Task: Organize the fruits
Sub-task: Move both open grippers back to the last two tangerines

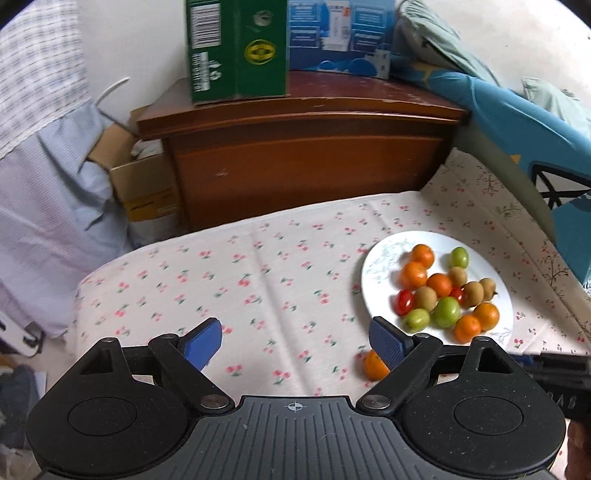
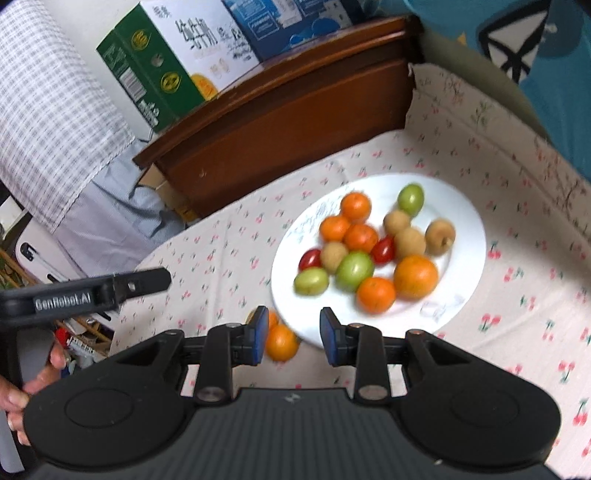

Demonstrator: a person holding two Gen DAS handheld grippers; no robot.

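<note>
- Two grippers hover over a table covered by a cherry-print cloth (image 1: 280, 273); both carry blue pads and neither holds anything.
- Left gripper (image 1: 295, 341): its jaws are spread wide, with only bare cloth between them. It sits to the left of the plate, near the front edge of the table.
- Right gripper (image 2: 294, 334): its jaws are parted too, though less widely, and nothing is pinched. It hangs just above the near rim of the plate.
- A white plate (image 2: 465, 218) rests on the right part of the cloth and holds a pile of small fruit.
- On the plate lie oranges, the largest (image 2: 415, 277) toward the near right, with smaller ones (image 2: 355, 206) at the far left of the pile.
- Green plums are mixed in: one (image 2: 354, 270) in the middle, one (image 2: 311, 281) at the near left, one (image 2: 410, 198) at the far side.
- Brown longans (image 2: 410, 242) cluster on the right of the pile, and red cherry tomatoes (image 2: 384, 249) lie between them and the greens.
- One loose orange (image 2: 282, 342) lies off the plate on the cloth, just beside the near left rim; in the right wrist view it sits right by the left pad (image 2: 260, 334), partly behind it. A second orange shape (image 2: 272, 319) peeks out just behind it.
- Beyond the table stands a brown wooden cabinet (image 1: 306, 162) with a green carton (image 1: 236, 51) and a blue box (image 1: 340, 33) on top.
</note>
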